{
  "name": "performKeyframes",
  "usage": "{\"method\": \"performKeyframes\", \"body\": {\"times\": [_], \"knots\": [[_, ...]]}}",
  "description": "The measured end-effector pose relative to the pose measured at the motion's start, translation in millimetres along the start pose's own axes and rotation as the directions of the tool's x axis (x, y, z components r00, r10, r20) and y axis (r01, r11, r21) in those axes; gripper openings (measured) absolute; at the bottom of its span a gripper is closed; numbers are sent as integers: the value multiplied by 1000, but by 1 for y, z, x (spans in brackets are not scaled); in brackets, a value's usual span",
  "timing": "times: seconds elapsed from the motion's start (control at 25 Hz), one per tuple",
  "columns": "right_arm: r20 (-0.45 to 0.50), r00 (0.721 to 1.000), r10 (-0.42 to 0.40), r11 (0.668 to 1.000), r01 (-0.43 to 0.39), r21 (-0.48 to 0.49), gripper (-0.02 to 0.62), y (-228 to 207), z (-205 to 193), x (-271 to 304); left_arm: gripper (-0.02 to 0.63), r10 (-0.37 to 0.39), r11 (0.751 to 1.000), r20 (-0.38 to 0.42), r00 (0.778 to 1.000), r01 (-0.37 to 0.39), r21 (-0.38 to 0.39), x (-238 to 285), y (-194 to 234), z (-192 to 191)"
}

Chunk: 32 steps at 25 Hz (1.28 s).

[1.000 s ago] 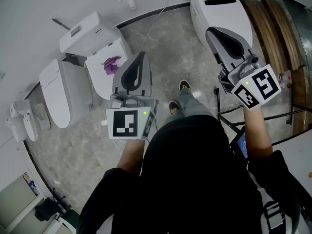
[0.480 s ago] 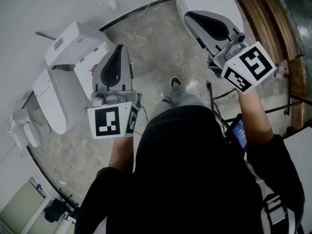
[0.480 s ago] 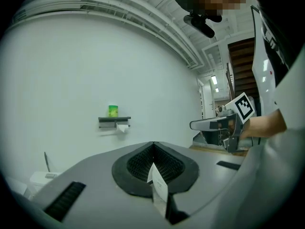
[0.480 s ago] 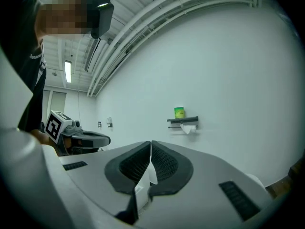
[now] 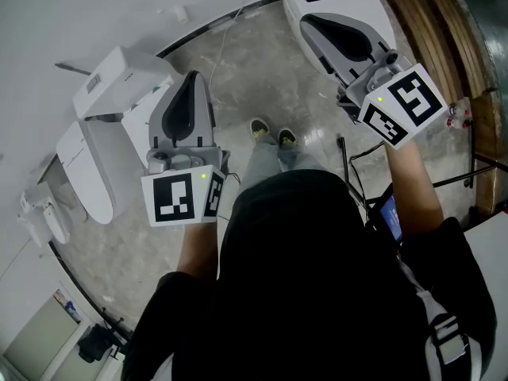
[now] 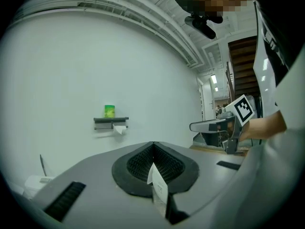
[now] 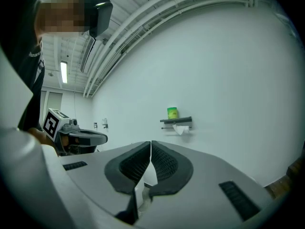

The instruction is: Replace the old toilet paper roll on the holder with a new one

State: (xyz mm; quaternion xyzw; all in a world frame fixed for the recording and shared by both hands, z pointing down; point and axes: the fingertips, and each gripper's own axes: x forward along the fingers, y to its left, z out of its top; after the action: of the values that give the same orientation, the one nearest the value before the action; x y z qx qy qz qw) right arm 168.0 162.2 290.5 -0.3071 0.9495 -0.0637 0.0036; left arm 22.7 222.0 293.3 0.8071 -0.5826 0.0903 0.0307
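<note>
Ribbed black wedge pads (image 6: pixel 136 163) of left gripper (image 6: pixel 153 144) and right gripper (image 7: pixel 150 143) together, nothing between

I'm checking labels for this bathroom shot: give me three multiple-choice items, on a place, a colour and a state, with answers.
1. Where does the pack stand?
A) on the floor
B) on the wall shelf
C) on a toilet lid
2. What colour is it?
A) red
B) green
C) blue
3. How are the fingers of the right gripper?
A) wide apart
B) shut on a roll
C) shut, empty
1 B: it sits on the shelf, above the hanging paper.
2 B: its wrap is green.
3 C: the fingers meet with nothing between.
</note>
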Motion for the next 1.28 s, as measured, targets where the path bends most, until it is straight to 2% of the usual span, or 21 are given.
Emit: {"method": "performKeyframes", "body": {"times": [0.16, 0.44, 0.72, 1.28], "knots": [[-4, 1000, -12, 1000, 12, 5, 21, -12, -1, 10, 14, -13, 1000, 2, 1000, 13, 8, 16, 5, 5], [-13, 1000, -11, 1000, 11, 14, 21, -20, -2, 57, 14, -27, 1000, -5, 1000, 27, 0, 42, 44, 4], [-35, 999, 24, 999, -25, -38, 21, -14, 2, 111, 14, -39, 999, 15, 999, 39, -18, 64, 87, 1], [-81, 997, -21, 992, 10, -126, 21, -2, 15, 188, 14, -73, 996, 51, 996, 76, -55, 79, 164, -3]]}}
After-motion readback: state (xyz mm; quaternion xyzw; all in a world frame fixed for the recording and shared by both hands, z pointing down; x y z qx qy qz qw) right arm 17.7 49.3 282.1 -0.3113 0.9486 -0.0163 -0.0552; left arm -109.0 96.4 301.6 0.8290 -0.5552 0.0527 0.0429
